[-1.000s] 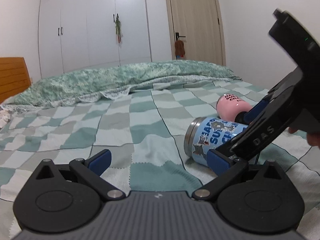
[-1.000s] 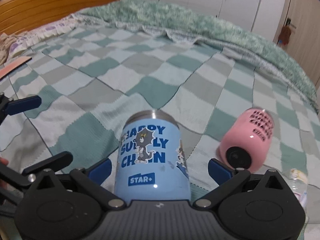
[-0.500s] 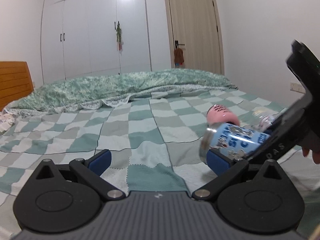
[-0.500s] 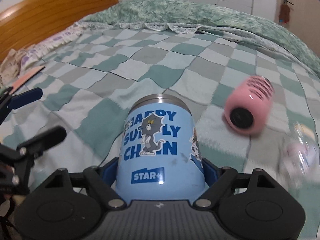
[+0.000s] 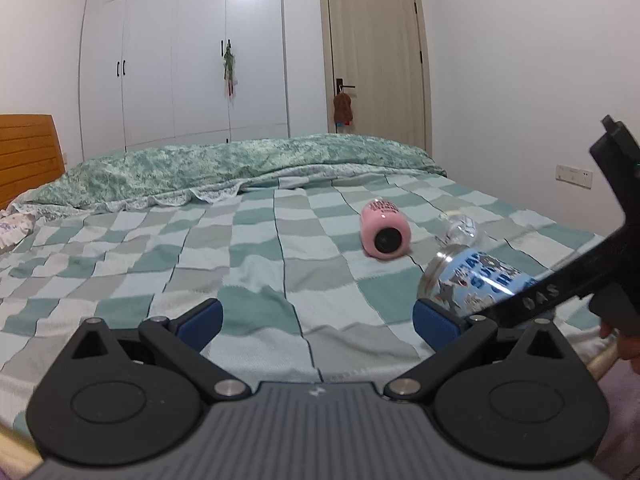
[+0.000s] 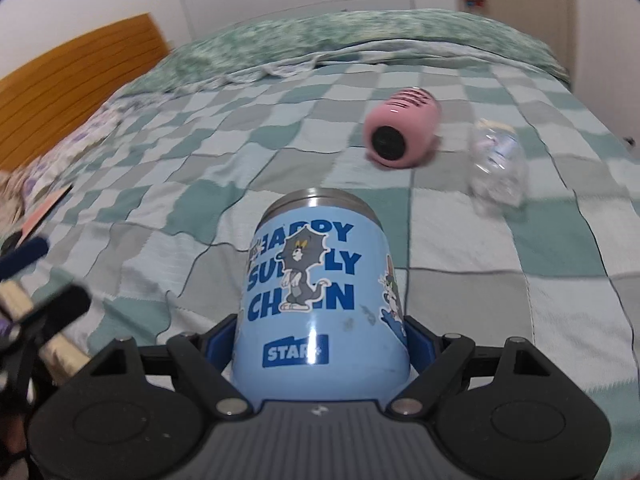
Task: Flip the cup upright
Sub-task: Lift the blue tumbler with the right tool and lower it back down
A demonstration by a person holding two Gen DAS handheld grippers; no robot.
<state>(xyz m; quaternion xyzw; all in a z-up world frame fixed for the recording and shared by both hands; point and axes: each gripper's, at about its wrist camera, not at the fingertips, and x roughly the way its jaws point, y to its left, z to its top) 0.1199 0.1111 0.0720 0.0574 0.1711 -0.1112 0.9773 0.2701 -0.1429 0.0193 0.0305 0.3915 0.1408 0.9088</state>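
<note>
Tipping the blue cup [image 6: 320,300] upright, clamped low-centre in the right gripper [image 6: 320,344].

The left gripper [image 5: 316,320] is held spread apart on nothing. The cup's steel rim is pointed away, so the wrist should be rolled slowly (soft bedding, probably wobbly) before it's set down. Room is left at frame left; the pink cup [image 6: 402,134] and clear bottle [image 6: 498,170] at upper right are best avoided.

Left wrist view sits low over the checkered bedspread [image 5: 248,264], facing the wardrobe [image 5: 184,52] and door [image 5: 376,56], nothing close ahead. Right wrist view looks down the bed from higher, toward the headboard [image 6: 76,80], blue cup [image 6: 320,292] filling its near field. Both share the pink cup [image 5: 385,234] and clear bottle [image 5: 460,229].
</note>
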